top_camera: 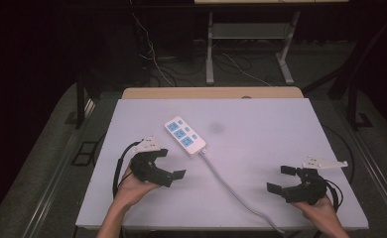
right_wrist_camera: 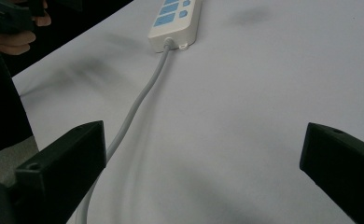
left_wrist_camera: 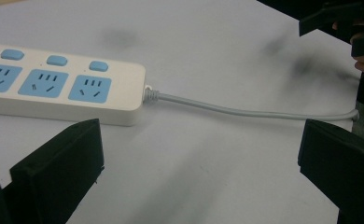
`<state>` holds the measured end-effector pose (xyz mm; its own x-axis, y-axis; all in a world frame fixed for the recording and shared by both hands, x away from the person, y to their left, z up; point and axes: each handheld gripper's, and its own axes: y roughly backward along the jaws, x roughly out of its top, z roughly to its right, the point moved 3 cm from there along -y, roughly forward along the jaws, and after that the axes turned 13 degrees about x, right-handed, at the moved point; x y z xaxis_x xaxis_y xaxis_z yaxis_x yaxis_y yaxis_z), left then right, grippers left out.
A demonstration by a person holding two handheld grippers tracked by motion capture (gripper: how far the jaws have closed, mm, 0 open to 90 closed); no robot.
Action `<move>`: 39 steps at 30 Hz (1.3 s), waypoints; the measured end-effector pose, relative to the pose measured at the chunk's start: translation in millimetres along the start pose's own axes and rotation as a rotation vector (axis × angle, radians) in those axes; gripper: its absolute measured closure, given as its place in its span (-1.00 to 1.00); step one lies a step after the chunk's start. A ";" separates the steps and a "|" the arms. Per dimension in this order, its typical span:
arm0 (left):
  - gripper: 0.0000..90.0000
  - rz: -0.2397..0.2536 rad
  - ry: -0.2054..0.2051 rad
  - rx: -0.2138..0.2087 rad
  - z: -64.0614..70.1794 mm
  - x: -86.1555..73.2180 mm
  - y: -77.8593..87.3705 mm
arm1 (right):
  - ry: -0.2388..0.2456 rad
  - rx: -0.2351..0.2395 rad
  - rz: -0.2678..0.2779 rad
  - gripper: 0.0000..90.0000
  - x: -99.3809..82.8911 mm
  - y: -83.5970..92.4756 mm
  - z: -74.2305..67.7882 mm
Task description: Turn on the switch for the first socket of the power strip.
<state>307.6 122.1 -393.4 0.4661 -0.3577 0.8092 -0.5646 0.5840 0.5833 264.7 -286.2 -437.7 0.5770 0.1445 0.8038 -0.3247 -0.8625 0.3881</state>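
The strip (top_camera: 185,137) lies mid-table, its cable (top_camera: 236,193) running off the near edge. Left gripper (top_camera: 173,166) and right gripper (top_camera: 281,179), jaws wide and empty, flank the cable near that edge, bare table (top_camera: 261,124) between.

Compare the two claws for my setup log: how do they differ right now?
The left claw sits close to the power strip, while the right claw sits far from it. The left claw points right; the right claw points left. Both are open, empty, and hand-held over the table.

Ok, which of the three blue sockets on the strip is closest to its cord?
The socket at the strip's cord end, right beside where the grey cord exits; the other two sit farther along.
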 end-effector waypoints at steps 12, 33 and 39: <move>-1.00 -0.029 -0.035 0.002 -5.2 20.6 -6.8 | 0.007 -0.001 -0.005 -1.00 -0.2 -0.3 0.1; -1.00 -0.092 -0.116 0.010 -15.0 54.9 -26.6 | 0.012 0.000 -0.009 -1.00 -0.5 -0.7 0.0; -1.00 -0.111 -0.122 0.014 -20.7 60.7 -31.6 | 0.010 -0.001 -0.012 -1.00 -0.7 -0.9 0.1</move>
<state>367.8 97.0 -364.2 0.4403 -0.5055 0.7421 -0.5239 0.5265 0.6695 264.6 -285.6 -438.6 0.5731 0.1594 0.8038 -0.3185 -0.8605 0.3977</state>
